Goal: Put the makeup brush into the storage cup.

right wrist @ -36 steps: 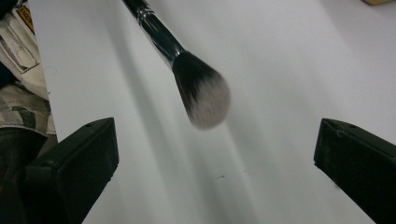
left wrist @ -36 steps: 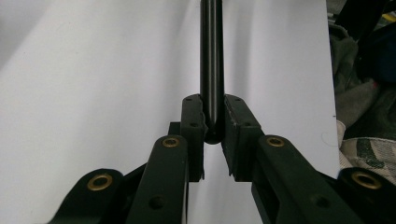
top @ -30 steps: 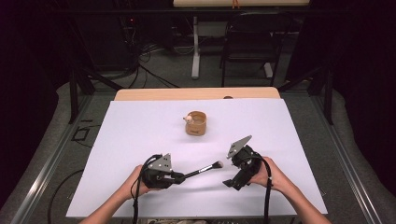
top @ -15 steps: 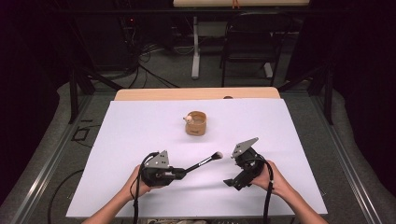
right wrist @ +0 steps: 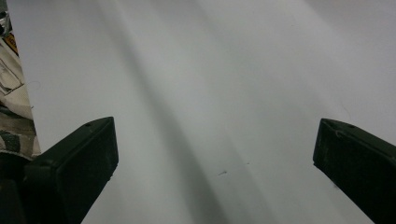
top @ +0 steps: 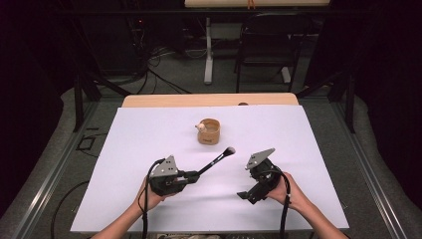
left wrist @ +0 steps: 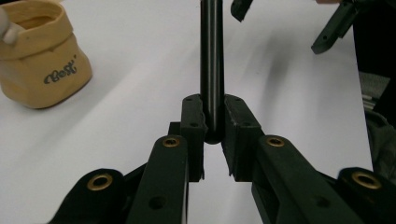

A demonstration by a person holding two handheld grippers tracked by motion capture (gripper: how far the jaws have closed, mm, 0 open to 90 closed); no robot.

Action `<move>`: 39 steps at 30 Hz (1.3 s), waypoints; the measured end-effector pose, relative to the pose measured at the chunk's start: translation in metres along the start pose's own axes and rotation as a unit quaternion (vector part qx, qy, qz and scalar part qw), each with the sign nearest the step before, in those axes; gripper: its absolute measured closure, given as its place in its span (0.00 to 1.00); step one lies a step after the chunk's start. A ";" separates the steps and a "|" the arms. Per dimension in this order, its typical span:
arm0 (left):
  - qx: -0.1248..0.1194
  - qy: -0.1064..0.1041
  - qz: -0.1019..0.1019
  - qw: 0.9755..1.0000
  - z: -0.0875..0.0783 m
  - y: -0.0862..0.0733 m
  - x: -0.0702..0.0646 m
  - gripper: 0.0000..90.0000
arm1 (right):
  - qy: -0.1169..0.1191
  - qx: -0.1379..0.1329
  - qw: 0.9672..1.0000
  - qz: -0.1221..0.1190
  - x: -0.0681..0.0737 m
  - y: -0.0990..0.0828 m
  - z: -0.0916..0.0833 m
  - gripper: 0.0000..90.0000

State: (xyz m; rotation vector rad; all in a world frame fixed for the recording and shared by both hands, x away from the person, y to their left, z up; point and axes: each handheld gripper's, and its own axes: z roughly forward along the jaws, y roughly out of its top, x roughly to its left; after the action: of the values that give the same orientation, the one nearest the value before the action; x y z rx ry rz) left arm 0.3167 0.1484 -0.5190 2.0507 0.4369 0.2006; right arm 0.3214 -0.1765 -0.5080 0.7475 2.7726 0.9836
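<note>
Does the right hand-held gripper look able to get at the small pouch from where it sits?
Probably yes: the right hand-held gripper is open and holds nothing, and bare white table lies between it and the pouch.

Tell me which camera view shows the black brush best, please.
The high view: the whole brush shows, handle to pale tip, held by the left gripper. The left gripper view shows its handle clamped between the jaws. The right gripper view shows white table.

White sheet (top: 149, 149) covers tabletop; bare wood strip (top: 209, 100) at far edge. Beyond table, dark chair (top: 263, 45) right of white desk leg (top: 209, 55). Cables (top: 164, 59) tangled on grey floor, far left.
</note>
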 end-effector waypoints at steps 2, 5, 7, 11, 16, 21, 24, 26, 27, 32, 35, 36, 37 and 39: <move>-0.003 0.001 -0.004 1.000 0.000 0.000 0.001 0.88 | 0.000 0.000 1.000 0.001 0.000 0.001 0.000 0.00; -0.009 0.008 -0.007 1.000 0.000 0.000 0.002 0.88 | 0.000 -0.003 1.000 0.002 0.000 0.001 0.001 0.00; -0.014 0.011 -0.008 1.000 0.001 0.000 0.001 0.88 | 0.000 -0.004 1.000 0.001 0.000 0.002 0.000 0.00; -0.023 0.018 -0.004 1.000 0.002 0.001 0.000 0.88 | -0.001 -0.008 1.000 0.001 0.000 0.003 0.000 0.00; -0.036 0.029 -0.009 0.999 0.001 0.001 0.001 0.88 | -0.002 -0.019 1.000 0.003 0.001 0.005 -0.001 0.00; -0.053 0.036 -0.014 0.998 -0.001 0.001 0.001 0.88 | 0.000 -0.023 1.000 0.001 0.002 0.007 0.000 0.00; -0.062 0.037 -0.015 0.997 0.000 0.002 0.001 0.88 | 0.001 -0.023 1.000 -0.002 0.003 0.007 0.000 0.00; -0.067 0.036 -0.019 0.997 0.001 0.003 0.000 0.88 | 0.004 -0.025 1.000 -0.001 0.005 0.008 -0.001 0.00; -0.069 0.036 -0.020 0.997 0.002 0.003 0.000 0.88 | 0.005 -0.026 1.000 -0.002 0.005 0.009 -0.001 0.00; -0.080 0.033 -0.027 0.996 0.004 0.003 0.001 0.88 | 0.008 -0.028 1.000 -0.007 0.006 0.009 0.000 0.00; -0.085 0.034 -0.027 0.995 0.005 0.003 0.000 0.88 | 0.006 -0.025 1.000 -0.004 0.005 0.009 -0.001 0.00; -0.087 0.035 -0.027 0.995 0.006 0.003 0.000 0.88 | 0.008 -0.028 1.000 -0.003 0.005 0.009 0.000 0.00; -0.088 0.035 -0.027 0.995 0.006 0.003 0.000 0.88 | 0.007 -0.030 1.000 -0.004 0.005 0.009 0.000 0.00; -0.093 0.036 -0.031 0.995 0.008 0.003 0.000 0.88 | 0.006 -0.033 0.999 -0.002 0.005 0.009 0.000 0.00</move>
State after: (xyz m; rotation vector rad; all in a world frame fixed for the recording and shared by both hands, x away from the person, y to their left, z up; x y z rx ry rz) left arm 0.3198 0.1410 -0.5201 1.8495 0.5060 0.2691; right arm 0.3208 -0.1684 -0.5018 0.7290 2.7370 1.0761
